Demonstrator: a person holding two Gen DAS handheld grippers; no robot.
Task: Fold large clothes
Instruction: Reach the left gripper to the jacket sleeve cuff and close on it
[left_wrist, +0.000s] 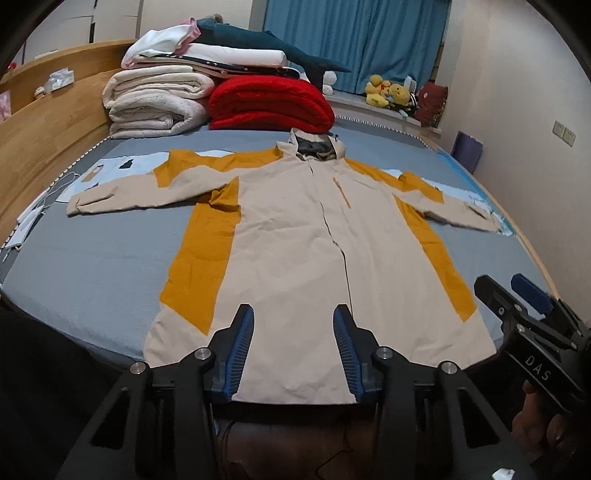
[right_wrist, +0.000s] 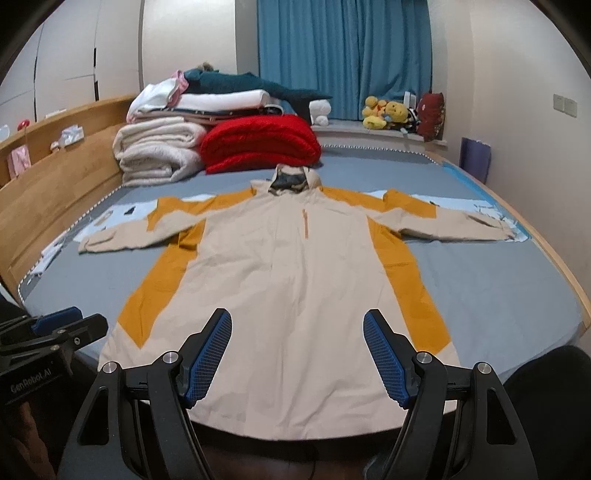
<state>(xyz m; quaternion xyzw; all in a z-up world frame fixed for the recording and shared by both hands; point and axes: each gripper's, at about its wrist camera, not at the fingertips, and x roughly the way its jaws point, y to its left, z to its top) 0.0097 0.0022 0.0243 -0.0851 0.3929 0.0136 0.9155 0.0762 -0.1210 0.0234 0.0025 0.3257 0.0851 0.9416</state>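
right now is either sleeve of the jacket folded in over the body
No, in the right wrist view the jacket lies flat on the bed with both sleeves spread straight out to the sides.

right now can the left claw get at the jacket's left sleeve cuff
Probably yes: the left claw hangs open at the hem, and nothing lies on the sleeve cuff or the bare sheet leading to it, though it needs a long reach.

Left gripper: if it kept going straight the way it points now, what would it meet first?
Likely the jacket. The left gripper is open over its hem, angled down along the front, so its fingers should meet the beige fabric near the zipper, though depth is unclear.
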